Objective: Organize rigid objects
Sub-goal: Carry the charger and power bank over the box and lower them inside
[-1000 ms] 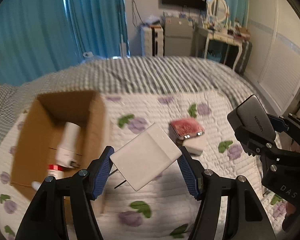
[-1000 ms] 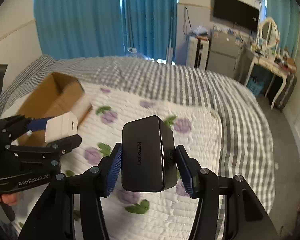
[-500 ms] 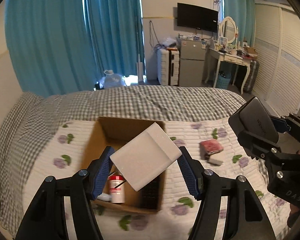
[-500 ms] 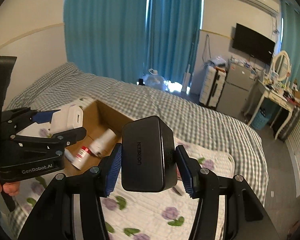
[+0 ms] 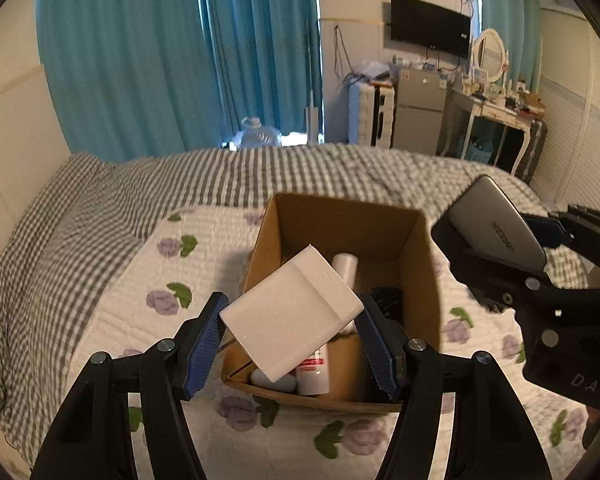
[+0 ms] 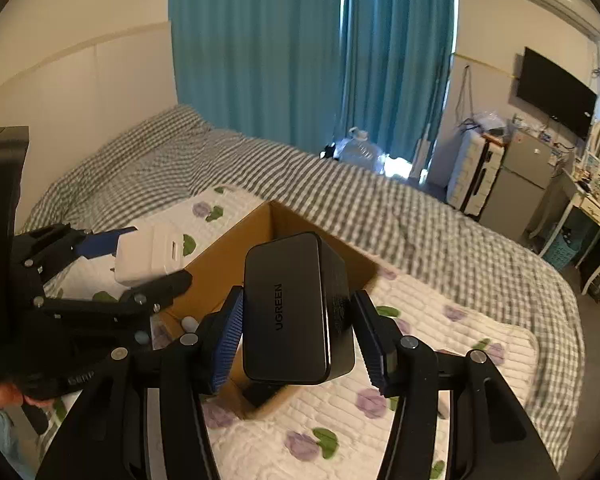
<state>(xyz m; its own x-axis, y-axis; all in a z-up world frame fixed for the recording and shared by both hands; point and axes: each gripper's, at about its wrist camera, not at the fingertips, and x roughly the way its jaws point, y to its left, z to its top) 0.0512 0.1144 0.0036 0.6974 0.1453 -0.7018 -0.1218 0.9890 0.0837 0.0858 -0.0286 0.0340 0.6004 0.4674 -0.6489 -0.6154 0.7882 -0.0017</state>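
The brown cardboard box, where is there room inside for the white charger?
In the brown cardboard box, bare floor shows along the far wall, behind the white bottle. The near end is crowded with bottles and something black. The white charger hangs above that near end.

The white charger [image 5: 290,316] looks like smooth matt plastic; the black charger [image 6: 296,308] probably satin plastic. The box [image 5: 424,280] is plain brown cardboard on a quilted cloth bedspread [image 5: 140,288].

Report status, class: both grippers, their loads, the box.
Left gripper shut on white charger. Right gripper shut on black charger. Both above cardboard box. Nothing blocking.
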